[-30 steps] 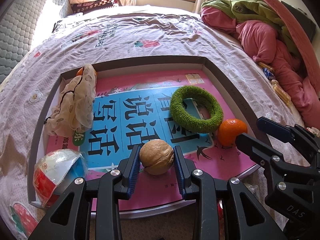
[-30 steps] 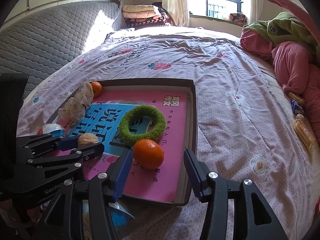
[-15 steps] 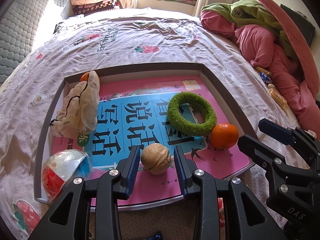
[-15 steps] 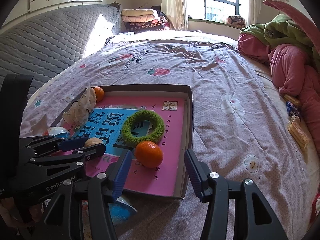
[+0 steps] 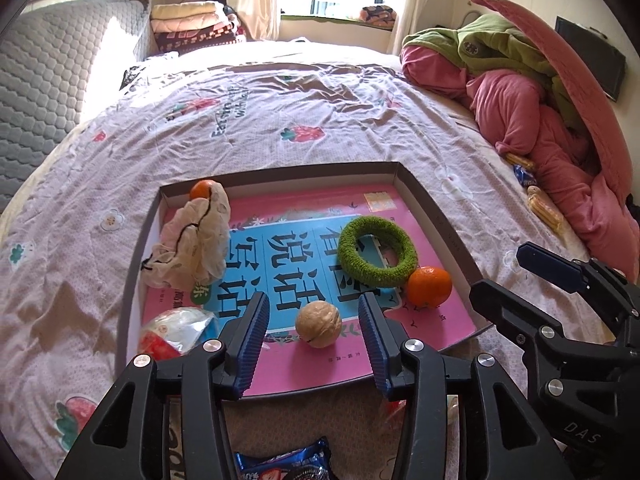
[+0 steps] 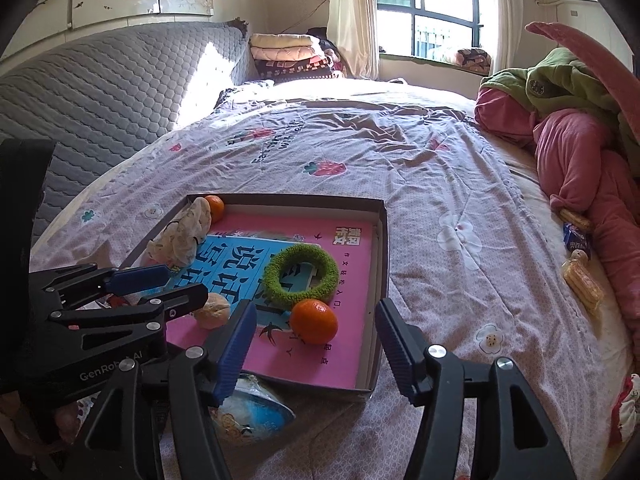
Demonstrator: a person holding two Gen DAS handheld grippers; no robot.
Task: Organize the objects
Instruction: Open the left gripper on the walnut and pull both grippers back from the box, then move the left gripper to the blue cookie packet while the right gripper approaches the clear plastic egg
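A shallow cardboard tray (image 5: 436,216) lies on the bed (image 5: 280,120), lined with a pink and blue printed sheet. The left gripper (image 5: 314,328) hovers over the tray's near edge, its jaws opening with the walnut (image 5: 319,324) between them; the pads stand clear of the shell, and the walnut rests on the sheet. The right gripper (image 6: 316,344) hangs over the tray's near right part, its jaws also opening, with the near orange (image 6: 313,321) lying free between them on the sheet. A green fuzzy ring (image 5: 376,250) lies just behind that orange, touching it. A crumpled cloth (image 5: 192,240) lies along the left side, with a second orange (image 5: 201,190) at the far left corner. A plastic-wrapped packet (image 5: 174,332) sits in the near left corner.
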